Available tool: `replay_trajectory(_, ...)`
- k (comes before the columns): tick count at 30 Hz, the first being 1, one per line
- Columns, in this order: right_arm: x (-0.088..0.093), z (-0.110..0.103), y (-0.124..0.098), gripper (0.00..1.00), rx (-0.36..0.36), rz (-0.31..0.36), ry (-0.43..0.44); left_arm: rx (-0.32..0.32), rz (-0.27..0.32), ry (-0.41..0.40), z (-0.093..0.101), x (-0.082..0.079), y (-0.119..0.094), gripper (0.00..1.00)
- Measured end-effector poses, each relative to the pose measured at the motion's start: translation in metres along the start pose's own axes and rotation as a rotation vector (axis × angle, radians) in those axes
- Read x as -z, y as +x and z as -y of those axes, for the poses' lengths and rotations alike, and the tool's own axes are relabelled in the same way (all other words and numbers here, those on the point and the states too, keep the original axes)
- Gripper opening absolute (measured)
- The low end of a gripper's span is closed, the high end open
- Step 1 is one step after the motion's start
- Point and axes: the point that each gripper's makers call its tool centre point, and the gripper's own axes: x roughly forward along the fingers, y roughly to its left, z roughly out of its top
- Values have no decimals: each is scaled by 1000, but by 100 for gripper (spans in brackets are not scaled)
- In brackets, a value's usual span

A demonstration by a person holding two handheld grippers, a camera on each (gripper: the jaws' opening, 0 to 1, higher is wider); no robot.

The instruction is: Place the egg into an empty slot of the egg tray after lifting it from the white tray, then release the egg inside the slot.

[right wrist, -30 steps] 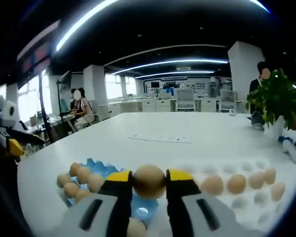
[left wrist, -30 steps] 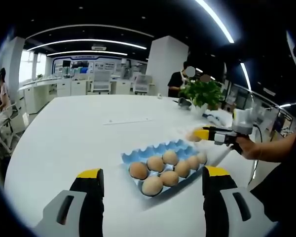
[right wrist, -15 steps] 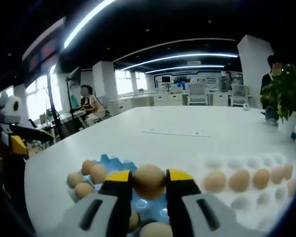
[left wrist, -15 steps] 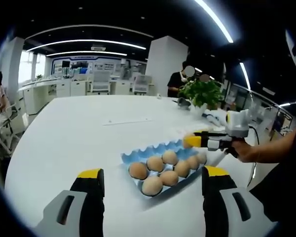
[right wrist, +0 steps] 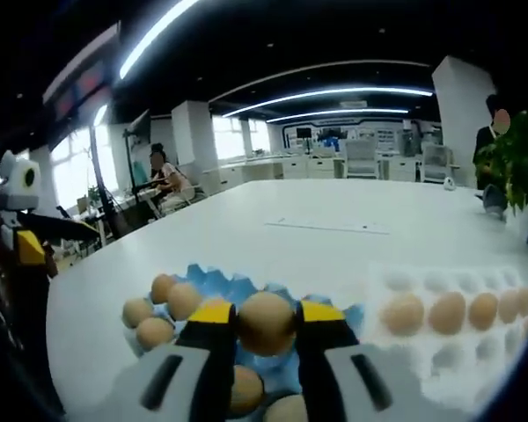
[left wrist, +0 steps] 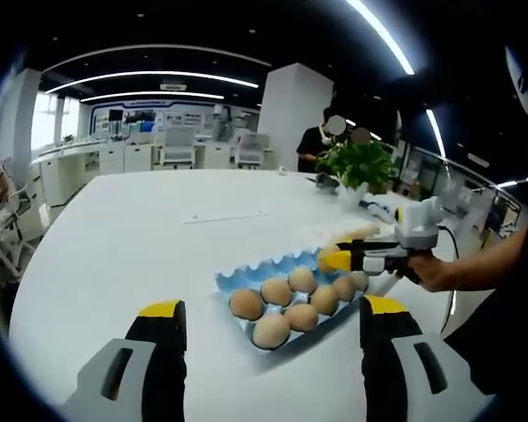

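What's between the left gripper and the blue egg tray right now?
In the left gripper view, only bare white table lies between the open left gripper and the blue egg tray; nothing sits on that stretch.

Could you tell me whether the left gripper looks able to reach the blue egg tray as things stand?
Probably yes: the left gripper is open, and bare white table lies before the blue egg tray. The right gripper hovers at its far side.

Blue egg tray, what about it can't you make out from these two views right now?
- Right gripper view: the right gripper and its egg hide the blue egg tray's middle slots, so the empty slot beneath cannot be told.
- Left gripper view: the tray's far corner lies behind the right gripper.
- Right gripper view: the white tray is blurred and cut off at the right.
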Motion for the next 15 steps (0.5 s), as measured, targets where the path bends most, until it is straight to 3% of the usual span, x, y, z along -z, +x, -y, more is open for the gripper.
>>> replay_trajectory(15, 16, -2, 5, 27, -17, -51, 32, 3, -3, -1, 2, 0, 2, 82)
